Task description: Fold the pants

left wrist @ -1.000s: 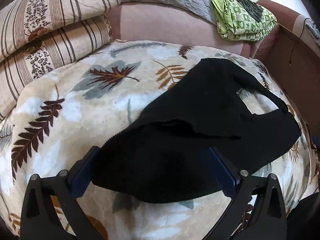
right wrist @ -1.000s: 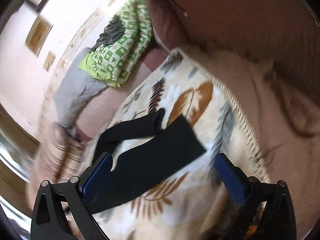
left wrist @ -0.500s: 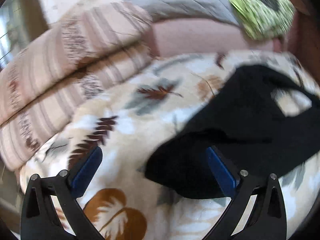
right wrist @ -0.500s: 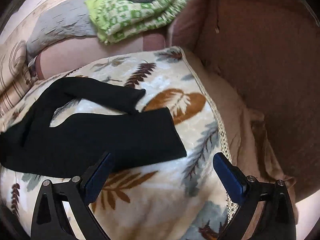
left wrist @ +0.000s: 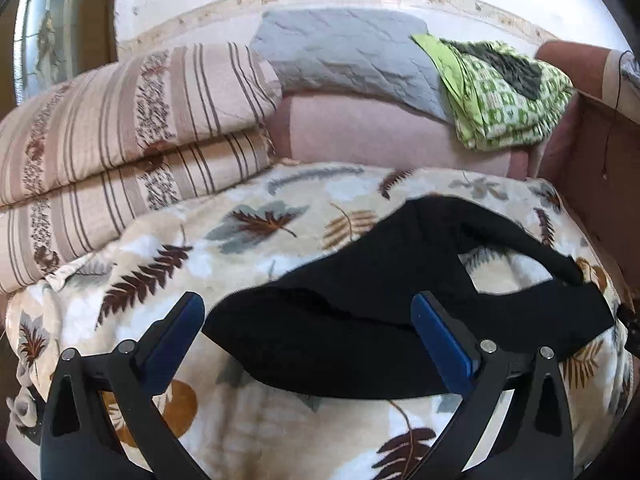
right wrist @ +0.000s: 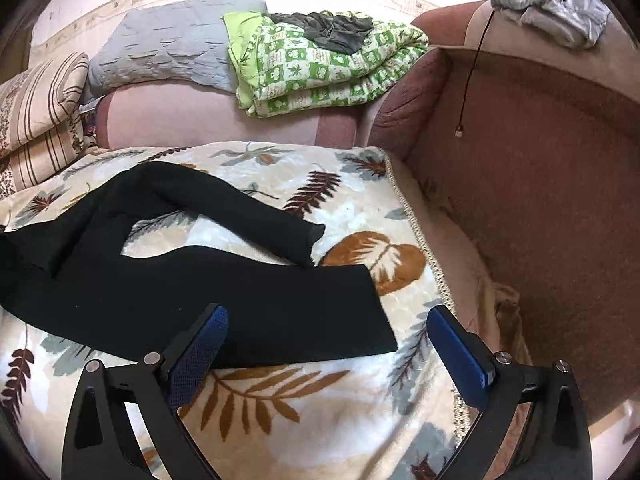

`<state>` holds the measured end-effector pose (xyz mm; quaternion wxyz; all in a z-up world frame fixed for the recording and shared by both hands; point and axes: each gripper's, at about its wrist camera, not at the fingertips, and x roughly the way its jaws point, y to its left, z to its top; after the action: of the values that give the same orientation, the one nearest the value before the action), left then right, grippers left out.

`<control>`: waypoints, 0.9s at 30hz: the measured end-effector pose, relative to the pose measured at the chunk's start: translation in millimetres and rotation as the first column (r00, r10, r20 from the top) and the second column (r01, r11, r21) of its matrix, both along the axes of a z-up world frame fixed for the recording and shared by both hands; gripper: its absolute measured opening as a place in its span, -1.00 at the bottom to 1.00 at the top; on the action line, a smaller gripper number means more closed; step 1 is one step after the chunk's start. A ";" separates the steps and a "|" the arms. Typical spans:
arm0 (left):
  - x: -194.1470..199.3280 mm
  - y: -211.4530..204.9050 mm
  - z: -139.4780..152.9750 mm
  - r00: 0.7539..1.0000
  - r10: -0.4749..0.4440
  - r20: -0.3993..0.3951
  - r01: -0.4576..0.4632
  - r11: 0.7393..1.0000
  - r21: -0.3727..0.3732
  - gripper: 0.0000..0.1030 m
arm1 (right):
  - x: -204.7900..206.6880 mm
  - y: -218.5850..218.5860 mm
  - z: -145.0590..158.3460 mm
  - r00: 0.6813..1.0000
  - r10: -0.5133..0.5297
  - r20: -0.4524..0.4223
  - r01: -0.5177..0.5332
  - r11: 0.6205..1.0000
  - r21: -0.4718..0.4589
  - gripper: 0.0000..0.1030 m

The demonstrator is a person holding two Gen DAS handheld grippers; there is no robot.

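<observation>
Black pants (left wrist: 360, 312) lie spread on a leaf-print blanket (left wrist: 260, 220) over a sofa seat. The waist end is near my left gripper (left wrist: 308, 312), which is open and empty, hovering just above and in front of the waistband. In the right wrist view the two legs (right wrist: 224, 280) run to the right, the far leg curved, its cuff (right wrist: 312, 240) resting near the near leg. My right gripper (right wrist: 326, 328) is open and empty, above the near leg's cuff end.
Striped pillows (left wrist: 120, 128) are stacked at the left. A grey quilt (left wrist: 348, 52) and a green patterned blanket (right wrist: 320, 68) lie on the sofa back. The brown armrest (right wrist: 540, 200) stands at the right, with a hanging cable (right wrist: 468, 92) and grey cloth (right wrist: 560, 0).
Both grippers swung and drew back a little; the views now face the sofa back squarely. The pants have not moved. Both grippers stayed open.
</observation>
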<state>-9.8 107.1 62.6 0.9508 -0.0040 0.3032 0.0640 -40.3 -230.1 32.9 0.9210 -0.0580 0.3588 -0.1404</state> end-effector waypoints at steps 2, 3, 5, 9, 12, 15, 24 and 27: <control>-4.3 0.2 1.7 1.000 0.007 0.022 -0.007 1.000 -0.001 1.00 | 0.0 -1.7 1.3 1.000 -0.014 0.006 0.014 1.000 -0.006 0.95; -5.4 0.6 2.0 1.000 0.010 0.024 -0.010 1.000 -0.002 1.00 | 0.2 -3.3 1.6 1.000 -0.022 0.007 0.022 1.000 -0.006 0.95; -4.7 2.3 1.1 1.000 0.020 0.015 -0.019 1.000 -0.009 1.00 | 0.8 -6.0 1.8 1.000 -0.030 0.005 0.030 1.000 0.006 0.95; -3.7 5.0 -0.7 1.000 0.030 0.003 -0.030 0.999 -0.020 1.00 | 2.2 -7.6 1.7 1.000 -0.030 0.005 0.030 1.000 0.007 0.95; -3.8 5.3 -1.1 1.000 0.030 0.000 -0.030 0.999 -0.022 1.00 | 2.1 -6.3 1.5 0.999 -0.032 0.006 0.032 0.999 0.001 0.95; -4.3 5.9 -1.4 0.999 0.034 0.000 -0.034 0.999 -0.027 1.00 | 2.3 -6.9 1.3 0.999 -0.042 0.007 0.042 0.999 0.001 0.95; -3.8 8.6 -2.1 0.999 0.036 -0.002 -0.036 0.999 -0.036 1.00 | 1.3 -7.3 1.2 0.999 -0.053 0.007 0.053 0.999 -0.001 0.95; -4.0 8.4 -2.2 0.999 0.038 0.000 -0.038 0.999 -0.035 1.00 | 1.6 -7.4 0.8 0.998 -0.057 0.004 0.057 0.998 -0.002 0.95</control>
<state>-13.8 115.5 60.4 0.9492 -0.0264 0.3040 0.0769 -38.7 -237.5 33.7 0.9173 -0.0486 0.3582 -0.1671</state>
